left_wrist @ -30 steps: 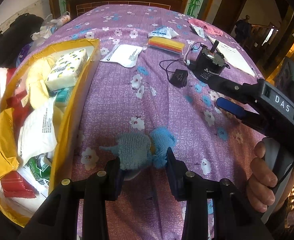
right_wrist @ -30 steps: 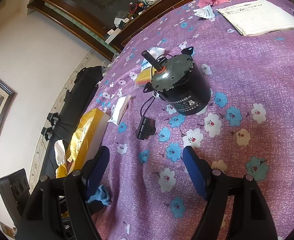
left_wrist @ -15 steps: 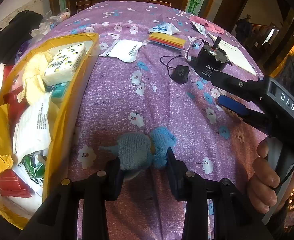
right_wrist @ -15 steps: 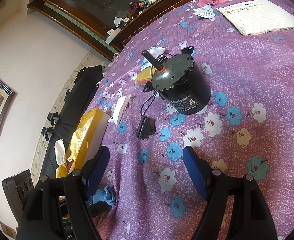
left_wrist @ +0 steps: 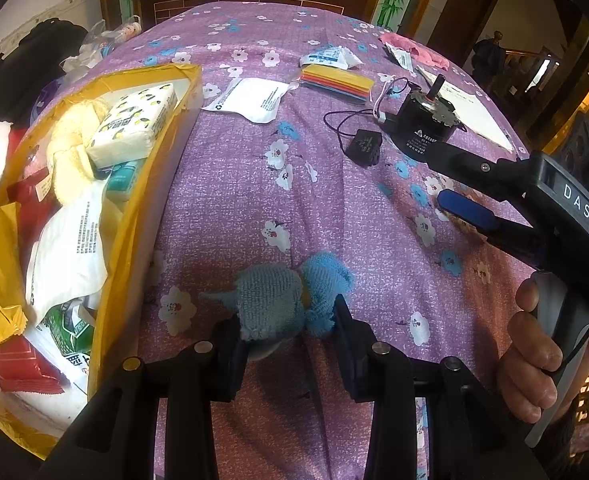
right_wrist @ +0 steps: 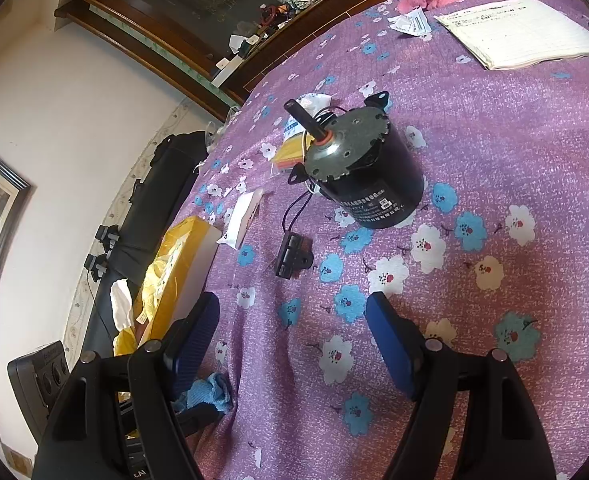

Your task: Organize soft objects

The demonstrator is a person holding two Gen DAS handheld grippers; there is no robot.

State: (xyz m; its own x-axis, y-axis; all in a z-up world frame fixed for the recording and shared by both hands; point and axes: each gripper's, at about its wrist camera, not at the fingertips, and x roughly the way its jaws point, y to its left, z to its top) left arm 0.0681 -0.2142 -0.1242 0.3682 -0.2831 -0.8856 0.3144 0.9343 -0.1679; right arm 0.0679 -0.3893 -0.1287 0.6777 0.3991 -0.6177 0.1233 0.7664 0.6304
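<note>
- The left gripper point(left_wrist: 286, 330) grips the blue towel point(left_wrist: 290, 300) between its two fingers, bunched into a greyer lump on the left and a brighter blue lump on the right; its long axis runs across the gripper, 9 to 3 o'clock.
- Whether the towel is clear of the flowered purple bench point(left_wrist: 234, 200) or touching it, I cannot tell.
- The yellow bin point(left_wrist: 142, 216), already loaded with tissue packs and soft pouches, lies at about 9 to 10 o'clock from the towel, its near wall just beside it. By my judgement the coming move is a short carry leftward over that wall, and the left gripper is plainly the nearer one.
- The right gripper point(right_wrist: 294, 344) hangs wide open and empty at about 3 o'clock from the towel, aimed across the bench.
- Farther off at 1 o'clock stands the black motor point(right_wrist: 362, 172) with its plug point(right_wrist: 292, 256), hard things that the sorting should leave alone.
</note>
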